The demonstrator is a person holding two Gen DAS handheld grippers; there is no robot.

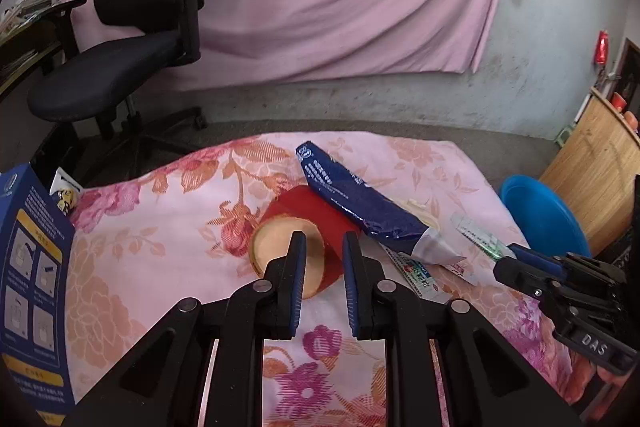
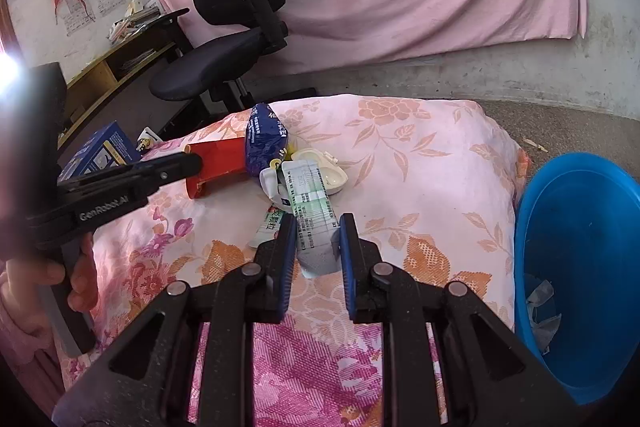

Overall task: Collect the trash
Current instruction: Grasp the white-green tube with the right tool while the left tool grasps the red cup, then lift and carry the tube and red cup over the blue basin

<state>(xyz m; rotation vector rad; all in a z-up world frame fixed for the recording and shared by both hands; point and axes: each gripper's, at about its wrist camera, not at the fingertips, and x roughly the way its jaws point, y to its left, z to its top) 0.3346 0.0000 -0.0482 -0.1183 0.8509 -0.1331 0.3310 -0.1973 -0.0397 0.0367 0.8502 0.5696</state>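
Landmark: the red cup (image 1: 316, 227), lying on its side on the floral cloth (image 1: 160, 247); every place below is told from it.
Blue box (image 1: 32, 267): far left of the cup, standing at the cloth's edge, untouched.
My left gripper (image 1: 322, 255): right at the cup's open mouth, fingers parted and holding nothing; one finger sits in front of the mouth, the other over the red wall.
Cup handling: I judge it light, thin paper, easily crushed. I would pinch the rim wall gently, one finger inside the mouth and one outside.
Dark blue packet (image 1: 360, 199): leaning across the cup's far right side, touching it; soft foil, probably slippery, best taken by its crimped end.
White tray (image 2: 320, 171): just right of the packet, behind the pile.
Green-and-white carton (image 2: 314, 215): right of the cup, nearest me, lying over other wrappers.
My right gripper (image 2: 318, 239): its fingers stand on both sides of the carton's near end; I cannot tell whether they press it yet.
Carton handling: light, flattened card, fairly stiff; gripping across its narrow end looks right.
Blue basin (image 2: 580, 267): well right of the cup, off the cloth, with some scrap already inside.
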